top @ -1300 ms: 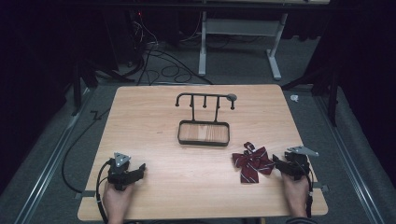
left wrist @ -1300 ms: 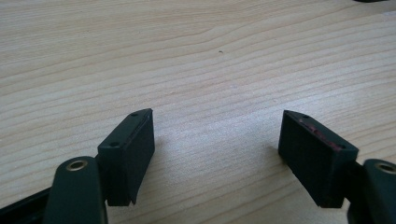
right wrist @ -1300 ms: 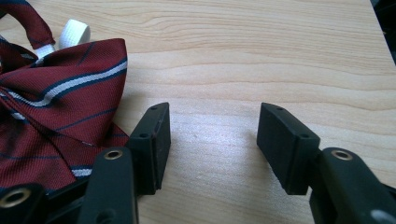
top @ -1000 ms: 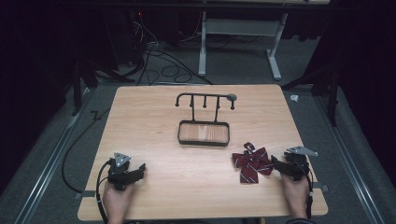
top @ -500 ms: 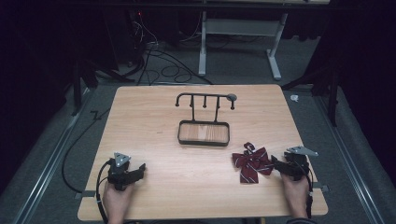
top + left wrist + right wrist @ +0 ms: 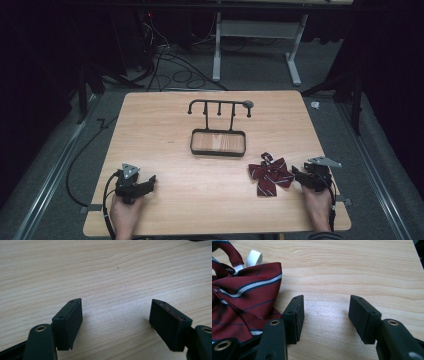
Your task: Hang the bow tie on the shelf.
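High view: wooden counter (image 6: 165, 130) w/ a black wire rack (image 6: 218, 129) standing near centre, its hooks along the top bar & a tray base w/ bare wood showing inside. Dark red striped bow tie (image 6: 270, 175) lies flat at approx 4 o'clock from the rack, near the counter's front right. Right tool (image 6: 296, 173) sits just beside the tie, at its 3 o'clock, pointing toward it, hand (image 6: 317, 205) behind at 6 o'clock. Left tool (image 6: 150, 181) rests on the counter at front left, approx 8 o'clock from the rack, well apart from the tie, held by the left hand (image 6: 124, 212). Left gripper view: left tool (image 6: 116, 323) released, jaws spread wide, w/ bare wood grain between them. Right gripper view: right tool (image 6: 325, 315) also released, jaws apart, gripping nothing; bow tie (image 6: 244, 302) lies at 9–10 o'clock, its red cloth w/ white & dark stripes reaching right up beside the left jaw, cannot tell if touching. A white strap end (image 6: 254, 258) pokes out behind the tie at approx 11 o'clock.
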A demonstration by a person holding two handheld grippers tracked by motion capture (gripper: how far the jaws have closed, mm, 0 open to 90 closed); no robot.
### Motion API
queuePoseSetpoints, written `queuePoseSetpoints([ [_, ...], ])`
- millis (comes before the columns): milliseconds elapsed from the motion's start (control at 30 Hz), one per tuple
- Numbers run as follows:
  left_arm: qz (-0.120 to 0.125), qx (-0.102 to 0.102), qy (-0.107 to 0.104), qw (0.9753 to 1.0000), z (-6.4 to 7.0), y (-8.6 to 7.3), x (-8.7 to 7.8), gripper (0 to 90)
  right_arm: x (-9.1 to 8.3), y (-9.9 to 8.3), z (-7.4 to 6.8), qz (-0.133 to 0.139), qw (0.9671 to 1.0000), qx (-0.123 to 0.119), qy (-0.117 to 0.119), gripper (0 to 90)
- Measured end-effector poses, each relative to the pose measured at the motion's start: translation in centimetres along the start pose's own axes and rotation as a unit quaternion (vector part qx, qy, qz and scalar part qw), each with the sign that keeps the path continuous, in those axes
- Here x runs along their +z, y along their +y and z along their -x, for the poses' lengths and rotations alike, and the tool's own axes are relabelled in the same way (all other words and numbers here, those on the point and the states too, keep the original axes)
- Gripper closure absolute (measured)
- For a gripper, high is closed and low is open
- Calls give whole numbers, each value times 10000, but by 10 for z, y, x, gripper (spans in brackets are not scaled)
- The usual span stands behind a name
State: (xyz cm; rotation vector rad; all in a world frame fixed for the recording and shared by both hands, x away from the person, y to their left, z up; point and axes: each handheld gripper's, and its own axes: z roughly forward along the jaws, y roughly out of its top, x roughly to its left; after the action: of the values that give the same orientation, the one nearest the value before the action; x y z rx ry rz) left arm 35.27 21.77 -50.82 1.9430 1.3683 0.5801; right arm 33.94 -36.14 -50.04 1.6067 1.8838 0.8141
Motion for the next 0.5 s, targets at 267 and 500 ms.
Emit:
queuePoseSetpoints([
  [267,-13,8,-7,10000,0,0,0,269,-6,0,2,145,9998,114,1,495],
  [500,-13,7,-8,10000,0,0,0,270,-19,6,2,321,9990,209,221,542],
])
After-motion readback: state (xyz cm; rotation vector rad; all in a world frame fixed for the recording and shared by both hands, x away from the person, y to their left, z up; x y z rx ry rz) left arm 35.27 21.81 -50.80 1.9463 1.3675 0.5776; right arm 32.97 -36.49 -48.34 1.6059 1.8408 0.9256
